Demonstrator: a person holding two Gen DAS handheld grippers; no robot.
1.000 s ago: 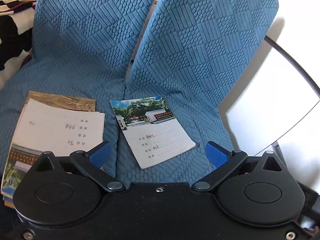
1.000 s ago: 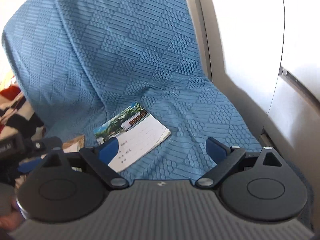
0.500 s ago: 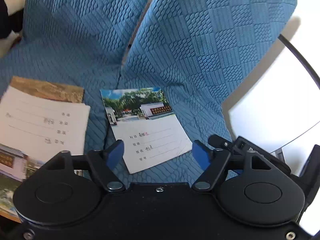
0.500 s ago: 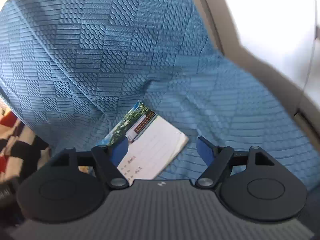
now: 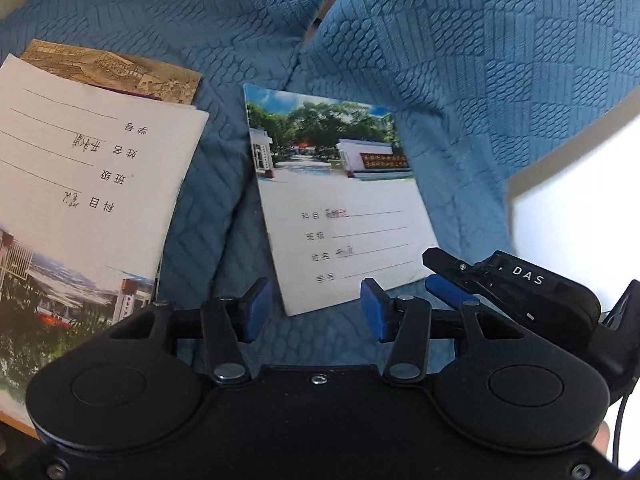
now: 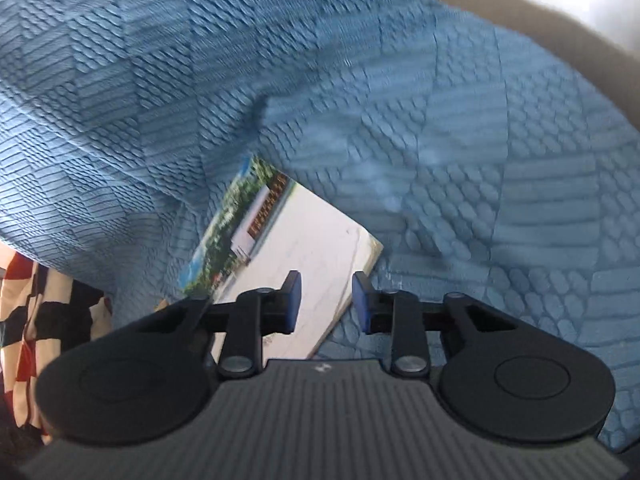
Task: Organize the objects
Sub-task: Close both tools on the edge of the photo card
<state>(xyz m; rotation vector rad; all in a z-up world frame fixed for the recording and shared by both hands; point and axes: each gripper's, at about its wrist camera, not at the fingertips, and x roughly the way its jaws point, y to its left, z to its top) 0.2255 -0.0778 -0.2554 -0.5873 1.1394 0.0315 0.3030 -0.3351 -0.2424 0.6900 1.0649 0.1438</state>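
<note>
Both grippers are closing in on a single notebook [image 5: 340, 208] that lies flat on a blue quilted sofa cover [image 5: 500, 80], in the middle of the left wrist view. This looks like the pick-up step of tidying: the loose notebook probably belongs with the stack of notebooks [image 5: 80, 184] lying at the left of that view, close beside it but not touching.

The left gripper [image 5: 314, 314] hangs over the notebook's lower edge, its jaws closing with the bottom left corner of the cover showing in the gap; the blue pads do not appear to press on it yet. The right gripper [image 6: 322, 302] comes in at the notebook's [image 6: 292, 256] lower right corner, jaws closing and already narrow, with the cover's edge between them; that view is blurred, so contact cannot be confirmed. In the left wrist view the right gripper's [image 5: 448, 280] tip shows at the lower right, just at the notebook's edge.

The next move likely calls for getting a jaw under the thin cover, since it lies flush on soft fabric that will give.

The cover drapes over two cushions with a gap between them at the top centre. A red, black and white checked cloth [image 6: 36, 312] shows at the lower left of the right wrist view, and bright white surfaces at the right of both.
</note>
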